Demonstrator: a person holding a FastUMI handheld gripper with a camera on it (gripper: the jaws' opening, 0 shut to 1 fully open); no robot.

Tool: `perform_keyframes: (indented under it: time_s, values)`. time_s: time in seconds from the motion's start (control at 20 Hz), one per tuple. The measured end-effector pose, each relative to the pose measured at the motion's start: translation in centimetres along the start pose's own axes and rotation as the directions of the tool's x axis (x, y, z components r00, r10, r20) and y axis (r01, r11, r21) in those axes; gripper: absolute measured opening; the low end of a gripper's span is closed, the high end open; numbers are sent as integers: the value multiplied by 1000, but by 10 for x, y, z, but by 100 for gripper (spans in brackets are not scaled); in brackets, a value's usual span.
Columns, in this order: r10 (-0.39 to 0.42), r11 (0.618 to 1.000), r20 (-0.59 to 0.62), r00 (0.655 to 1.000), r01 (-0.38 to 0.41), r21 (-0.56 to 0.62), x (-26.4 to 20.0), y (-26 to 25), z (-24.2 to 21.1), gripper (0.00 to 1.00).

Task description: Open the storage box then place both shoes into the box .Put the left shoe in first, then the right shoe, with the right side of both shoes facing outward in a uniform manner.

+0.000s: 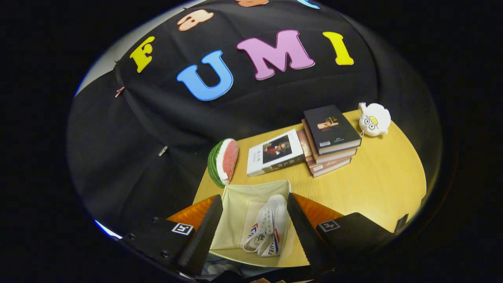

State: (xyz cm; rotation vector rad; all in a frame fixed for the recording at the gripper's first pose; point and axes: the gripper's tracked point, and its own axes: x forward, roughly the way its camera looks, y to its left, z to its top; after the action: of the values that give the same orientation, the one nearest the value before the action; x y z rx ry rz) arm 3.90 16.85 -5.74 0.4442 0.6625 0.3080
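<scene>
The storage box (239, 204) stands open on the wooden table (373, 184), with cream lining inside and orange outer walls. Two white shoes with red and blue stripes (271, 228) lie close together on their sides in the right half of the box, toes pointing away from me. My gripper (253, 198) hovers above the box, open. Its fingers (202, 232) straddle the box's opening, and the shoes lie below, close to the right finger. Neither finger presses on anything.
Just beyond the box stands a watermelon-slice toy (224, 161). A white book (275, 153) lies beside it, then a stack of books (330, 137) and a white plush toy (374, 119) at the far right. Bare tabletop lies right of the box.
</scene>
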Motion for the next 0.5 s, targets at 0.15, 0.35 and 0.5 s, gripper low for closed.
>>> perform_keyframes:
  time_s: [0.15, 0.35, 0.5]
  values:
    - [-41, 997, 163, 986, 50, -51, -23, -8, 45, 99]
    - [-95, 987, 389, 916, 137, -81, -57, -19, 100, 99]
    - [-143, 967, 521, 842, 231, -108, -82, -37, 125, 98]
